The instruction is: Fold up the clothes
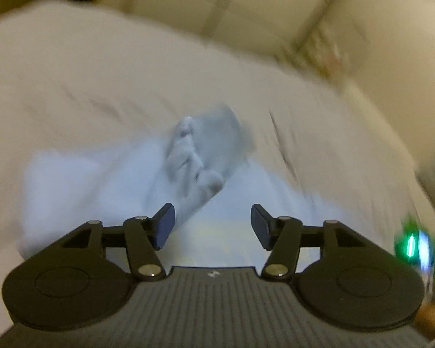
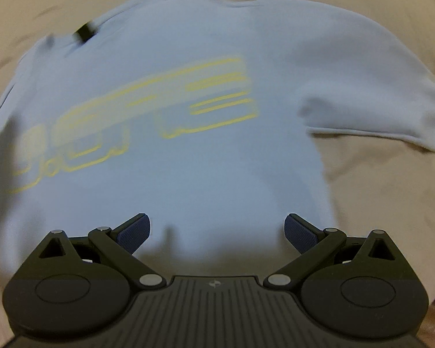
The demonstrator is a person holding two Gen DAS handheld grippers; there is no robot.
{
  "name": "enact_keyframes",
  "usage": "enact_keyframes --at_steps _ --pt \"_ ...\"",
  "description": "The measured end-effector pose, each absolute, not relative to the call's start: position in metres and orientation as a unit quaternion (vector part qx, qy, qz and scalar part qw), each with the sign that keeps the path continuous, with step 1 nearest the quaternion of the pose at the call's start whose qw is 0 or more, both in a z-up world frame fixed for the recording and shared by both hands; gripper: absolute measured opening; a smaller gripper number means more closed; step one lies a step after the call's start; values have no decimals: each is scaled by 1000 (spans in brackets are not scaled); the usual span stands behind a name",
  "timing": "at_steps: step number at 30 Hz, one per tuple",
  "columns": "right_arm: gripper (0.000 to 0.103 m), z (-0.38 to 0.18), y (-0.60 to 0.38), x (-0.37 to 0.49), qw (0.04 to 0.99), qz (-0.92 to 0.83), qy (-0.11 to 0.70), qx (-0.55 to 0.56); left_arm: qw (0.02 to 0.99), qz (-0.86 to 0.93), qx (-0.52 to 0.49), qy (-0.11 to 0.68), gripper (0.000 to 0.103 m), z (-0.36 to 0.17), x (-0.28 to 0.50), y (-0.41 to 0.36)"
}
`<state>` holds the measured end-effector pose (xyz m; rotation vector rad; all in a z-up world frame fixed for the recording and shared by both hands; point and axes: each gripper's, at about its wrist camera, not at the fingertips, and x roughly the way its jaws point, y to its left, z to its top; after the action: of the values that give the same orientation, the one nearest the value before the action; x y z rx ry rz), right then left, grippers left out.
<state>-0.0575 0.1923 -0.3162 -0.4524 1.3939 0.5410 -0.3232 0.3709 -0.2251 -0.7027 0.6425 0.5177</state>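
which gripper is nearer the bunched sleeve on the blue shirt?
Left. The left gripper, open, sits just short of the bunched sleeve. The right gripper, open, hovers over the shirt body.

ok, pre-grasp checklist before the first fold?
1. Left gripper open, holding nothing: ok.
2. Right gripper open, holding nothing: ok.
3. Shirt body spread flat, print up, in right wrist view: ok.
4. Right-side sleeve laid out on the bed: ok.
5. Fabric ahead of the left gripper smooth: not ok, a bunched ridge stands up.
6. Views sharp enough to pick a hem: not ok, both motion-blurred.
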Motion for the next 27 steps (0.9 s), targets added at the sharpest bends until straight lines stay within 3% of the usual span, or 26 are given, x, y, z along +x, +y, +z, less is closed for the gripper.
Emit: enact_keyframes --at_steps 6,8,14,25,27 --pt "99 -317 149 -20 718 241 640 -129 808 252 -341 408 45 -267 -330 346" --pt "82 -320 142 -12 708 271 649 -67 792 281 -341 422 41 -274 -348 357" --pt "55 -349 176 -8 640 352 681 60 763 347 -321 442 42 -276 -371 404" --pt "53 -412 273 -25 609 368 692 119 749 365 -330 443 43 -299 -364 430" --pt "11 -405 282 -28 609 400 673 125 747 369 -331 444 43 -303 -362 435"
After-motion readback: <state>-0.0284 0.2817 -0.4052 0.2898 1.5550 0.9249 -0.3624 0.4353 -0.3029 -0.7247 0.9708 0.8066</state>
